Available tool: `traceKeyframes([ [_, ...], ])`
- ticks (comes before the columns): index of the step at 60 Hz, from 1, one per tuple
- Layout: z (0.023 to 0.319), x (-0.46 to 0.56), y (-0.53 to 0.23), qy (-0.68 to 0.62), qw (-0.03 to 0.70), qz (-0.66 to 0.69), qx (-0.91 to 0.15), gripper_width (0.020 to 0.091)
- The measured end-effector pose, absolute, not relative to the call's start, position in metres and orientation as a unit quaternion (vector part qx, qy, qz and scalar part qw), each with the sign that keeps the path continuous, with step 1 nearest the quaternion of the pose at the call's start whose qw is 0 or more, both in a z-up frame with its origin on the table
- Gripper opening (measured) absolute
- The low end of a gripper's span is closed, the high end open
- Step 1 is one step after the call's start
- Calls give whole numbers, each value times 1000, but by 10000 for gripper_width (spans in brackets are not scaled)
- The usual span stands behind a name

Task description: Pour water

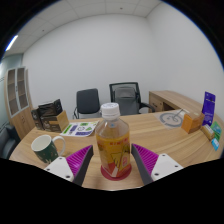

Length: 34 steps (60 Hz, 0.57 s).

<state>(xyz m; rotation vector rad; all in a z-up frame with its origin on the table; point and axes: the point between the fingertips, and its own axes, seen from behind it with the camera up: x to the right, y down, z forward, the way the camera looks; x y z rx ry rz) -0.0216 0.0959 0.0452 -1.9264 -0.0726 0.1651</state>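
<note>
I see the bottle [114,142] standing upright on the counter [165,140], filled with amber liquid under a pale cap; the print on its label is too small for me to read, and its base is partly masked by the finger tips. It stands between the fingers [77,162], whose magenta pads flank it left and right with a sliver of gap at each side, so I take the gripper [113,165] as released, not pressing on it. Just left of the fingers sits a green mug [45,149] with a white inside; I cannot tell whether it holds anything. Beyond the bottle lies a book or magazine [80,128], cover unreadable. Far right on the counter I make out a round dish [171,119], a purple upright card [208,107] and some small items I cannot identify. Behind the wooden counter are two black office chairs [88,102], a dark bag [47,115], a cabinet [17,95] at left, and plain white walls.
</note>
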Motion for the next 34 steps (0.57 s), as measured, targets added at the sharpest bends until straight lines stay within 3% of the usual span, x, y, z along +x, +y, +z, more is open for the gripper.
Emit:
traceKeyframes([
  [8,75,-16,40,-39,559,40,-827,841],
  [24,178,-51,-102,-22,555,14,-831,842],
  [34,224,-95,-171,-9,565,35,-825,844],
])
